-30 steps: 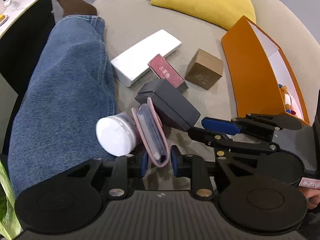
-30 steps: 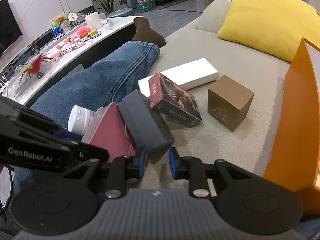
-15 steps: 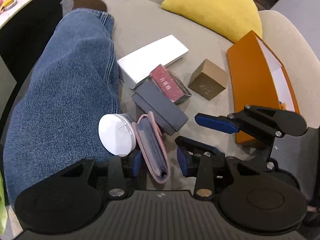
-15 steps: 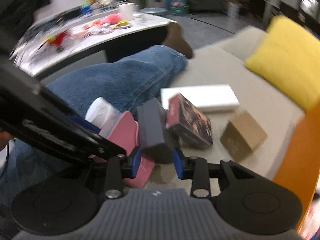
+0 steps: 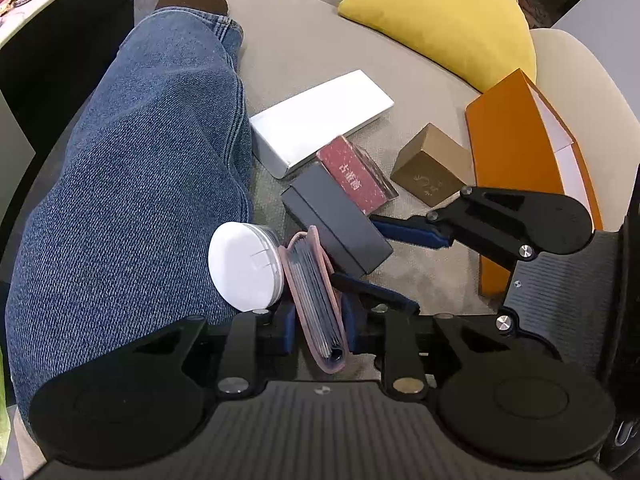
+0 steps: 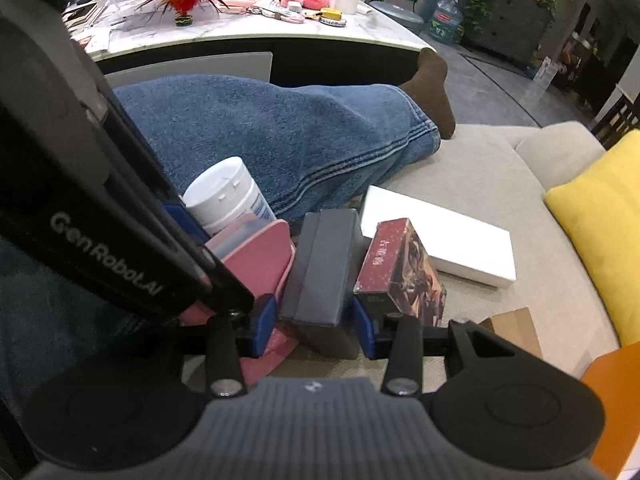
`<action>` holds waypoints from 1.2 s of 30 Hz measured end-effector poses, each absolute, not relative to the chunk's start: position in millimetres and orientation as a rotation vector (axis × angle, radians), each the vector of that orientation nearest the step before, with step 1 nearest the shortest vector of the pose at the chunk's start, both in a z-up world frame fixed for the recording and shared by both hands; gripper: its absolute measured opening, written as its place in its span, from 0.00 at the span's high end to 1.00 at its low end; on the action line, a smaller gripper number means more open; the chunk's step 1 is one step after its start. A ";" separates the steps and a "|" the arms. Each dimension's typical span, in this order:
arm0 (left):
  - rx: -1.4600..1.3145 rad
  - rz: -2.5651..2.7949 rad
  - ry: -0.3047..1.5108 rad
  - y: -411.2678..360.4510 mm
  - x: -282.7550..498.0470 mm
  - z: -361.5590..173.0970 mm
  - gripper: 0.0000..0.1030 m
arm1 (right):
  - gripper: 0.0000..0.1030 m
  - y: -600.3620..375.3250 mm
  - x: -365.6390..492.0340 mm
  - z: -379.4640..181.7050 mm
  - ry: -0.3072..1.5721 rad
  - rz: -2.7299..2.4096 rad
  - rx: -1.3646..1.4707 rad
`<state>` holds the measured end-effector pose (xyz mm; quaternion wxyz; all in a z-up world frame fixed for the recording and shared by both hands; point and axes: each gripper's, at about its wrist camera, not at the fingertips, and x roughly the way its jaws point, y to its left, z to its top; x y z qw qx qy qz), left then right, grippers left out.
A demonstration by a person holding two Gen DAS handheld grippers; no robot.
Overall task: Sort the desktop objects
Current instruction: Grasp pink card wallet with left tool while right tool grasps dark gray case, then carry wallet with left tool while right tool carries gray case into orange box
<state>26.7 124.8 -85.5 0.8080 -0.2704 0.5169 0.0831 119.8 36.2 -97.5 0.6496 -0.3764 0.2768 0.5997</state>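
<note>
Fingers of the left gripper (image 5: 316,330) were closing around the pink card wallet (image 5: 314,300), pads about touching. Right gripper (image 6: 314,330) was opening, straddling the grey case (image 6: 324,276) loosely. Cramped: white jar (image 5: 244,266) and jeans leg (image 5: 132,184) left, red box (image 6: 400,276) right. Beyond, open sofa (image 5: 312,48), orange box (image 5: 516,148).

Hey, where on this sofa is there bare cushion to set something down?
Bare cushion lies between the yellow pillow and the white box, and in front of the brown cube, beside the orange box. It is crowded by the jeans leg: jar, pink wallet, grey case and red box touch or overlap.
</note>
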 end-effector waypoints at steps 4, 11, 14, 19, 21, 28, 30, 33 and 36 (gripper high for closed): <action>-0.559 0.179 1.100 121.9 26.0 -82.4 0.77 | 0.61 27.7 121.8 -92.9 0.670 1.325 -0.800; -0.496 0.176 1.094 109.5 23.6 -79.9 0.77 | 0.62 -9.6 132.2 -81.4 0.869 1.218 -0.564; -0.444 0.164 1.094 99.4 22.9 -77.1 0.78 | 0.62 -26.8 135.9 -84.5 0.986 1.181 -0.458; -0.397 0.146 1.088 85.5 28.3 -74.7 0.78 | 0.62 -26.6 132.2 -90.9 0.987 1.057 -0.513; -0.384 0.153 1.087 83.9 27.9 -74.5 0.78 | 0.62 -24.0 135.6 -90.2 0.981 1.048 -0.512; -0.376 0.166 1.071 85.0 25.5 -69.5 0.81 | 0.65 -25.2 143.9 -83.4 0.995 1.060 -0.463; -0.355 0.171 1.045 80.8 24.2 -61.8 0.82 | 0.65 -31.6 144.3 -75.4 0.982 1.054 -0.432; -0.336 0.151 1.003 73.7 25.2 -43.3 0.82 | 0.65 -47.5 145.2 -58.2 0.954 1.046 -0.368; -0.308 0.094 0.954 62.4 33.1 -16.8 0.82 | 0.65 -70.9 148.6 -33.1 0.908 1.030 -0.293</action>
